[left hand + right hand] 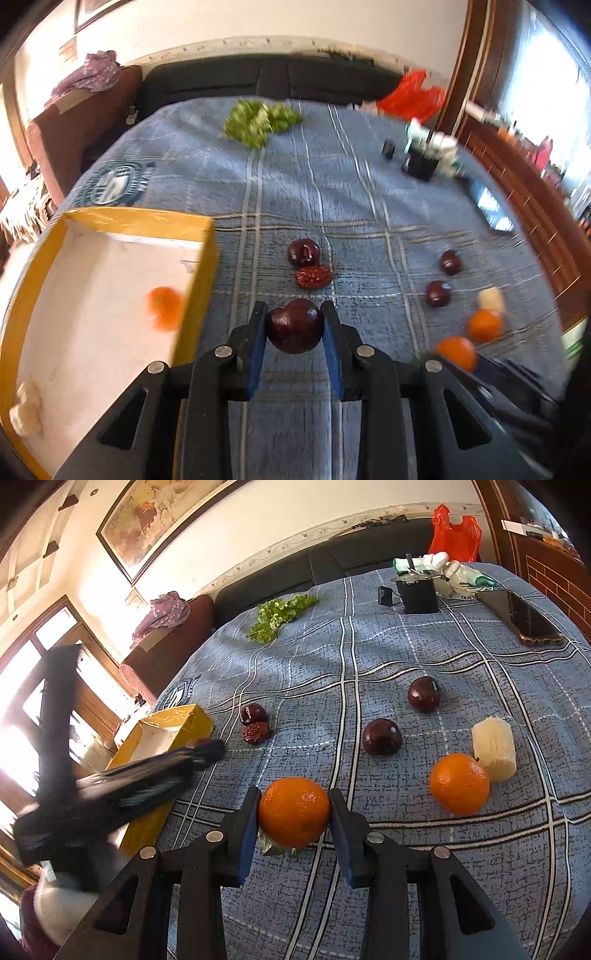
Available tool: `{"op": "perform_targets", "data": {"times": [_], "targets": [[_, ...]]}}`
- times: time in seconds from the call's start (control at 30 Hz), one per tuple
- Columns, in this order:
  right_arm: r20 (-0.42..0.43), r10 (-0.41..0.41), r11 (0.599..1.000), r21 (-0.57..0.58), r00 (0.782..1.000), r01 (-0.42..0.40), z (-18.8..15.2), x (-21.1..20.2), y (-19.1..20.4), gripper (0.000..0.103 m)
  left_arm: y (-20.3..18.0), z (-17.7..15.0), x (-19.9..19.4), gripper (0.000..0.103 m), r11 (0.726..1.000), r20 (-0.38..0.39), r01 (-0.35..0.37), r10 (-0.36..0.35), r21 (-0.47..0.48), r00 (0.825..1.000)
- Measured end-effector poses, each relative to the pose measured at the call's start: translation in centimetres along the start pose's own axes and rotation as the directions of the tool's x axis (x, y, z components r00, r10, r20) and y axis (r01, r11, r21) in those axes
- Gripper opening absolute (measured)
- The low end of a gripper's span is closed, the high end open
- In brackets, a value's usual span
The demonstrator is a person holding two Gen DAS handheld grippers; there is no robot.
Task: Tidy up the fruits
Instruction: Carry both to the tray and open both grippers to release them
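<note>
My left gripper point(294, 314) is shut on a dark red plum point(294, 326), held just right of the yellow box point(110, 218). An orange point(164, 307) and a pale fruit piece point(26, 411) lie inside the box. My right gripper point(293, 801) is shut on an orange point(293, 810) low over the blue cloth. On the cloth lie a second orange point(459, 783), a pale fruit chunk point(494, 747), three plums point(381, 736) point(423, 694) point(253, 714) and a wrinkled red date point(255, 733). The left gripper shows blurred in the right wrist view point(207, 751).
Green lettuce point(280, 614) lies far back on the blue checked cloth point(332, 653). A black box point(419, 594), a small black item point(386, 596), a phone point(524, 618), white gloves point(448, 570) and a red bag point(456, 537) are at the back right.
</note>
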State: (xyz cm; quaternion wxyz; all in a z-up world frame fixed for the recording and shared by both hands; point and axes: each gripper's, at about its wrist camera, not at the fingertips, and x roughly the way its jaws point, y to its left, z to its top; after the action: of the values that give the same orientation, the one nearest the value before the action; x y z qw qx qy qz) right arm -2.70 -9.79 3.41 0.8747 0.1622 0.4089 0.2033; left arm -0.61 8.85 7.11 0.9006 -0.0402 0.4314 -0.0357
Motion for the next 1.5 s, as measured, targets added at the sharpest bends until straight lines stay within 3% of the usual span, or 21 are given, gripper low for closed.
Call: {"op": "perform_targets", "data": {"times": [0.1, 0.23, 0.37, 0.53, 0.67, 0.77, 1.0, 1.23, 1.3, 1.37, 1.5], "targets": [[0.012, -0.007, 1.000, -0.018, 1.000, 0.007, -0.1, -0.1, 0.4, 0.040, 2.5, -1.0, -3.5, 0.028, 0.998, 0.045, -0.003, 0.006, -0.061, 0.999], [0.025, -0.054, 0.997, -0.046, 0.998, 0.055, -0.5, 0.1, 1.1, 0.040, 6.9, -3.2, -7.4, 0.028, 0.987, 0.113, -0.057, 0.075, -0.152, 0.991], [0.062, -0.106, 0.991, -0.069, 0.992, 0.110, -0.4, -0.7, 2.3, 0.040, 12.0, -5.2, -10.0, 0.028, 0.959, 0.122, -0.148, 0.181, -0.241, 0.976], [0.092, -0.003, 0.991, -0.135, 0.996, 0.015, 1.1, -3.4, 8.0, 0.040, 17.0, -6.8, -12.3, 0.028, 0.926, 0.133, -0.175, 0.230, -0.334, 0.964], [0.076, 0.117, 0.972, -0.215, 0.990, -0.098, 2.0, -4.2, 13.9, 0.040, 19.2, -8.4, -12.2, 0.028, 0.911, 0.117, -0.167, 0.225, -0.377, 0.967], [-0.045, 0.187, 0.950, -0.245, 0.981, -0.193, 0.8, -1.3, 18.3, 0.040, 20.0, -9.3, -11.2, 0.028, 0.910, 0.085, -0.171, 0.218, -0.378, 0.972], [-0.275, 0.086, 0.933, -0.314, 0.958, -0.173, -4.2, 8.1, 22.5, 0.041, 20.9, -10.3, -8.9, 0.029, 0.913, 0.037, -0.159, 0.186, -0.375, 0.982], [-0.270, -0.010, 0.906, -0.409, 0.963, -0.105, -5.4, 10.8, 24.1, 0.042, 22.0, -10.4, -7.9, 0.031, 0.900, 0.027, -0.115, 0.140, -0.420, 0.990], [-0.265, -0.014, 0.907, -0.410, 0.964, -0.100, -5.0, 10.8, 23.9, 0.049, 22.2, -10.4, -8.1, 0.037, 0.896, 0.034, -0.100, 0.127, -0.432, 0.991], [-0.254, -0.001, 0.914, -0.394, 0.967, -0.102, -4.2, 11.0, 23.9, 0.064, 22.5, -10.3, -8.8, 0.042, 0.892, 0.052, -0.080, 0.115, -0.444, 0.992], [-0.202, 0.024, 0.924, -0.369, 0.979, -0.099, -2.8, 9.3, 23.2, 0.070, 22.9, -10.1, -10.5, 0.056, 0.880, 0.090, -0.048, 0.102, -0.473, 0.991]]}}
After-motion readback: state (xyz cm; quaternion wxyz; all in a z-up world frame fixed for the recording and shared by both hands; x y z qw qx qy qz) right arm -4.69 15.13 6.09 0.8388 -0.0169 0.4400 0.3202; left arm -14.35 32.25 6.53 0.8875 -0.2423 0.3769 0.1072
